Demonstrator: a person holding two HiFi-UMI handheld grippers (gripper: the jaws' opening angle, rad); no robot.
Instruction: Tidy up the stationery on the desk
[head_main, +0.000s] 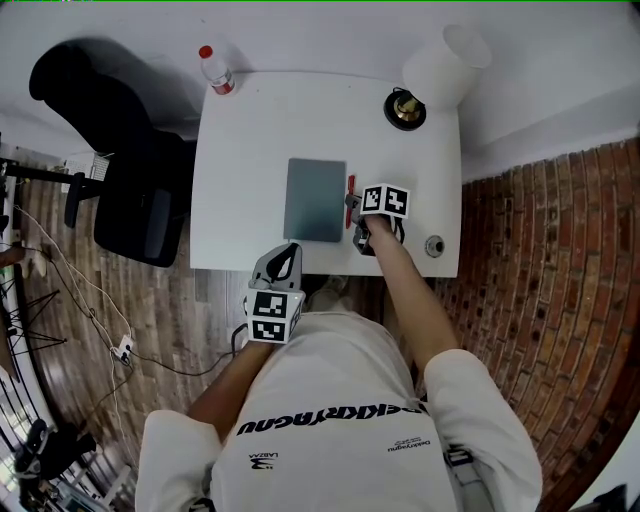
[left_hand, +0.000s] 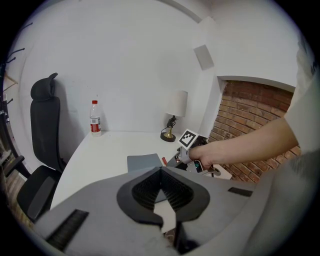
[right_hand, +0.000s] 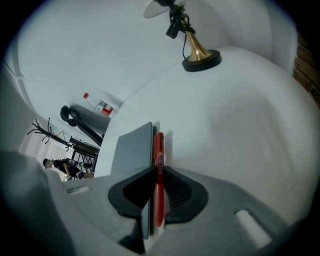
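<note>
A red pen (right_hand: 158, 165) lies on the white desk (head_main: 250, 140) along the right edge of a grey notebook (head_main: 315, 200). My right gripper (right_hand: 157, 169) is shut on the red pen, whose far half sticks out past the jaws beside the notebook (right_hand: 132, 147). In the head view the pen (head_main: 351, 190) shows just ahead of the right gripper (head_main: 354, 208). My left gripper (head_main: 284, 254) hovers at the desk's front edge, below the notebook. Its jaws meet at the tips with nothing between them (left_hand: 161, 170). The notebook (left_hand: 145, 162) lies beyond them.
A brass-footed lamp (head_main: 406, 108) with a white shade stands at the back right, and a red-capped bottle (head_main: 214, 70) at the back left corner. A small round object (head_main: 434, 245) sits near the front right edge. A black office chair (head_main: 130, 200) stands left of the desk.
</note>
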